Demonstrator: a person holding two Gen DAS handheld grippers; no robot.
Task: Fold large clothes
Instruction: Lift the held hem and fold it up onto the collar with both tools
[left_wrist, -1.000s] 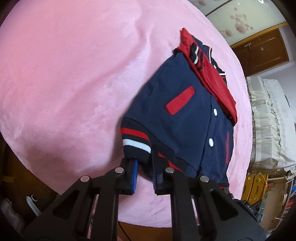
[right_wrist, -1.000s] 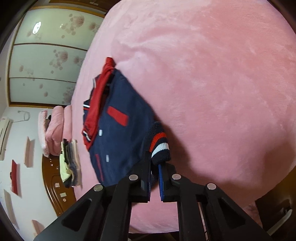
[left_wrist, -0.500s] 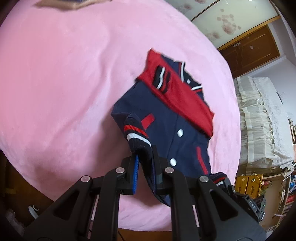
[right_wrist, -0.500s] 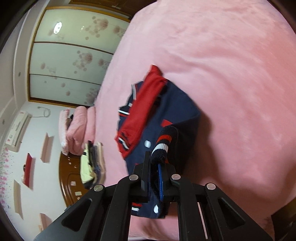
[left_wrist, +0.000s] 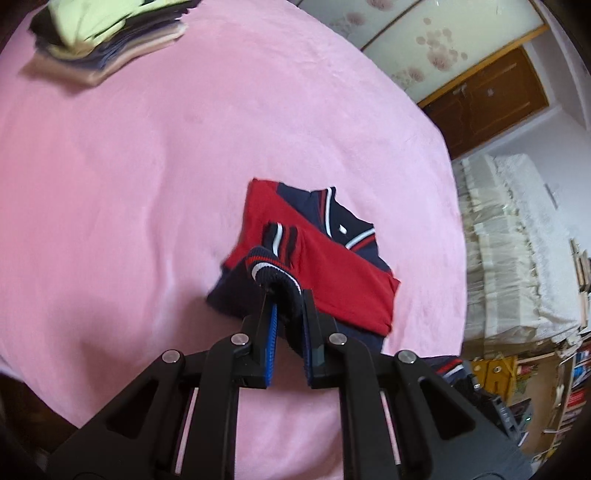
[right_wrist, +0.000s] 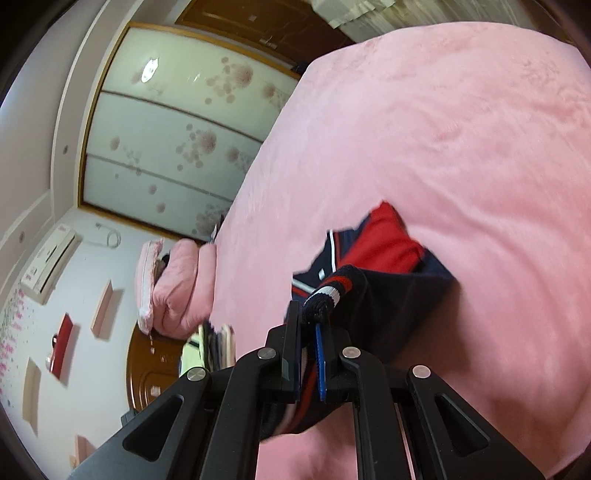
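Risk: both grippers' fingers, left (left_wrist: 289, 314) and right (right_wrist: 308, 325), clenched on navy-and-red knit jacket's (left_wrist: 347, 273) striped ribbed hem (left_wrist: 273, 271); thick rib may slip, skewing fold.

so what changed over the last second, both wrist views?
Both grippers lifted the jacket's striped hem up and carried it forward toward the collar end, so the navy front with pocket and buttons is now mostly folded under, the red sleeve showing. Left gripper and right gripper kept their jaws clamped on the hem; nothing released. The jacket's collar end stayed on the pink blanket.
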